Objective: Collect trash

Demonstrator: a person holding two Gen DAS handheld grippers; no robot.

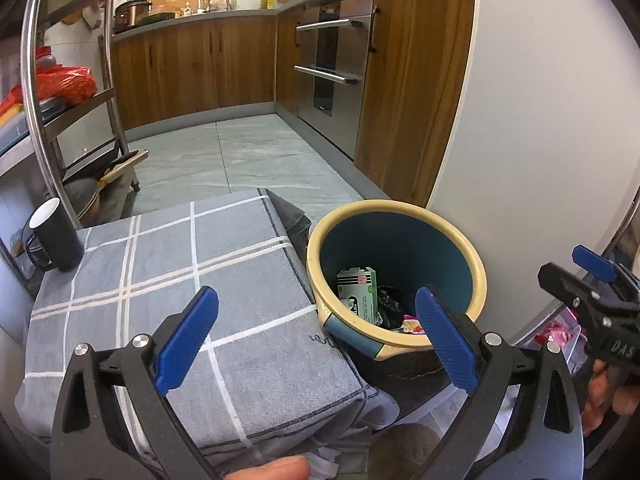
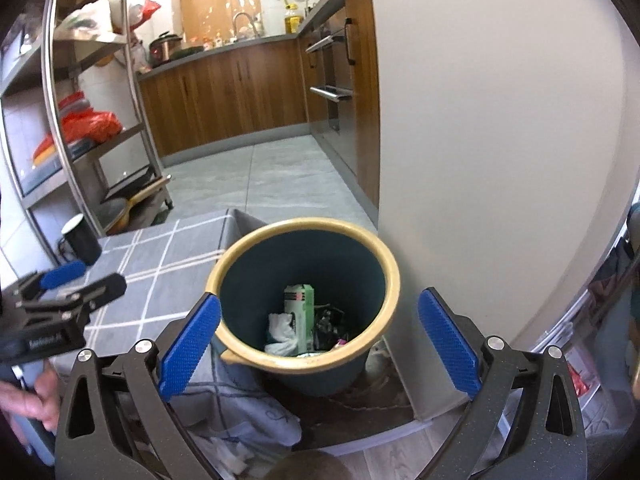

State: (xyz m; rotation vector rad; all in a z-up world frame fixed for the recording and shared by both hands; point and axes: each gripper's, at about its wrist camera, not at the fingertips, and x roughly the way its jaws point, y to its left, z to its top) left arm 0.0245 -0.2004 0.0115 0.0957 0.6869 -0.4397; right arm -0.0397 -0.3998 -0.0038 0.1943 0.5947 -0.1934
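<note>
Beside the checked-cloth counter point(image 1: 168, 280), a teal trash bin point(image 2: 304, 368) holds a green carton point(image 2: 301, 312) and wrappers, while left gripper point(image 1: 316, 340) and right gripper point(image 2: 318, 340) fingers hang spread wide, empty.

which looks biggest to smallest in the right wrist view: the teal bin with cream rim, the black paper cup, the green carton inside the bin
1. teal bin with cream rim
2. black paper cup, though it sits farther from the camera
3. green carton, partly buried, so its rank against the cup is unsure

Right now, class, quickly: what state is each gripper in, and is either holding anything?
Left gripper: open wide, holding nothing, above the checked cloth.
Right gripper: open wide, holding nothing, above the trash bin.
</note>
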